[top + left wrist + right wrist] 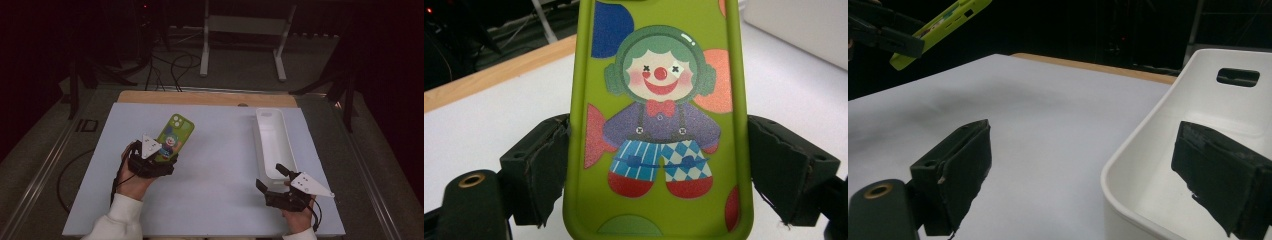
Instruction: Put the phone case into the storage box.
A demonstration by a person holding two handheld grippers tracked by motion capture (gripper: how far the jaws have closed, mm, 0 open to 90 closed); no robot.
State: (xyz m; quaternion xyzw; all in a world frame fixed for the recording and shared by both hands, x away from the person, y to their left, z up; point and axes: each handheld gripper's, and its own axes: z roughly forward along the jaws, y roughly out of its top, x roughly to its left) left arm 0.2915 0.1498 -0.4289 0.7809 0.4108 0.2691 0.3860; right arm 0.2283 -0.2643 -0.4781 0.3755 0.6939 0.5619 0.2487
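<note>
A lime-green phone (175,135) with a cartoon clown on its back is held by its two long edges in my left gripper (161,156), shut on its lower end. In the left gripper view the black pads (544,170) press against both sides of the phone (659,125). In the right gripper view the phone (943,22) hangs tilted above the table at the top left. My right gripper (270,176) stands open at the near end of a long white tray (257,135). The tray's near corner (1148,135) lies between its jaws, and nothing is gripped.
A pale blue mat (215,165) covers the table, with a wooden strip (200,97) along its far edge. The white tray has a handle slot (1238,76) in its far wall and looks empty. Cables and a stand's white legs (240,45) lie on the floor beyond.
</note>
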